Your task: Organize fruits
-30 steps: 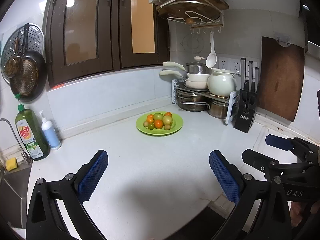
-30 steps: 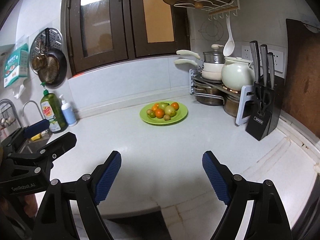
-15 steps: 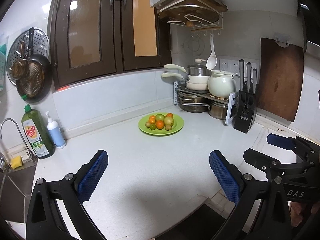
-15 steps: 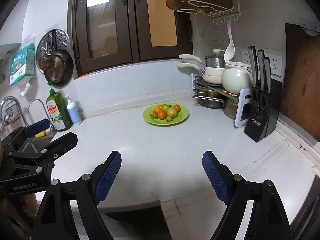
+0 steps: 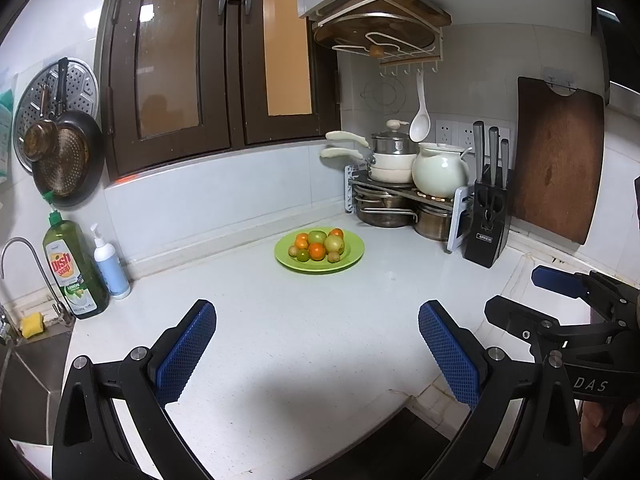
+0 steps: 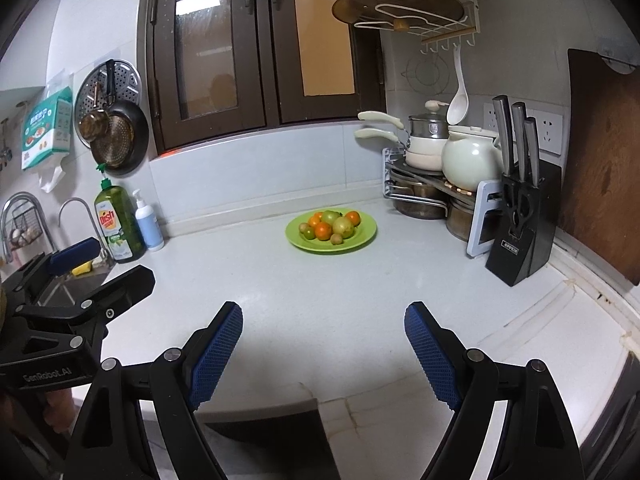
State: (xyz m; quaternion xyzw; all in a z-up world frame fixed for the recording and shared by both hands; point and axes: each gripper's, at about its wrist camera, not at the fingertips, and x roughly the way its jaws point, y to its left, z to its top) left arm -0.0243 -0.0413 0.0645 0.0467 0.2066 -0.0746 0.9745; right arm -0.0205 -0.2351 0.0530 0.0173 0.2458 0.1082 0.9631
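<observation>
both grippers are hanging over the near edge of the white countertop point(image 5: 304, 320), side by side, and neither one is holding anything. the left gripper point(image 5: 317, 350) is sitting with its blue-padded fingers spread wide apart, nothing between them but bare counter. same deal with the right gripper point(image 6: 323, 346), jaws standing wide open and empty. each one is showing up at the edge of the other's camera too.

the fruits point(image 5: 318, 245) are all sitting piled together in the middle of a lime green plate point(image 5: 352, 258), which is resting on the counter toward the back corner, well apart from both grippers. looks like a mix of orange ones, a couple of greenish-yellow ones and a few small brownish ones, can't really tell what kinds they are from here.

just right of the plate a pot rack point(image 5: 400, 196) is holding pans and a pale ceramic pot, and a black knife block point(image 5: 486, 224) is standing next to that, with a dark wooden cutting board point(image 5: 556, 160) leaning on the wall behind it. over on the left by the sink, a green dish soap bottle point(image 5: 76, 268) and a small white pump bottle point(image 5: 110, 264) are standing just beside each other.
</observation>
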